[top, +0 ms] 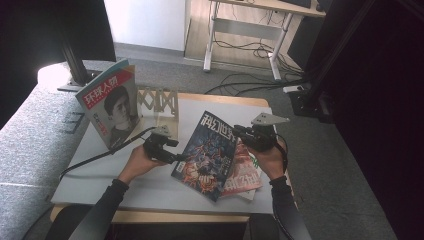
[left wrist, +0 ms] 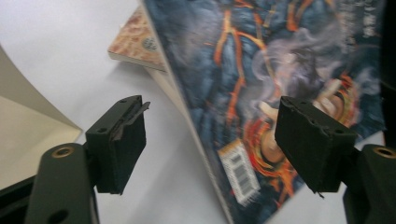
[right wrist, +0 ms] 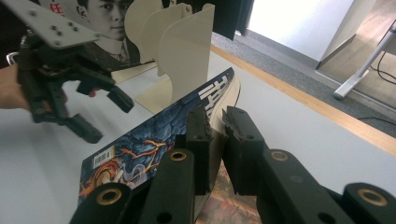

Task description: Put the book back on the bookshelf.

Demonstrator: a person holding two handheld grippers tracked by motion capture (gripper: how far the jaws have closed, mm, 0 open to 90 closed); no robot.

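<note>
A blue magazine [top: 207,155] with fiery cover art is tilted up off the white table, its top edge raised toward the right. My right gripper [top: 235,131] is shut on that upper edge; in the right gripper view its jaws [right wrist: 215,128] pinch the magazine [right wrist: 149,140] near the title. My left gripper [top: 180,157] stands open at the magazine's lower left edge. In the left gripper view the magazine [left wrist: 280,70] runs between the jaws [left wrist: 210,144], and the pads do not press on it. The left gripper [right wrist: 112,116] also shows, open, in the right gripper view.
A cream divider rack [top: 160,107] stands at the back of the table and holds a portrait-cover magazine [top: 112,102] upright at its left. More magazines [top: 242,175] lie flat under the blue one. The white mat [top: 100,175] stretches to the left front.
</note>
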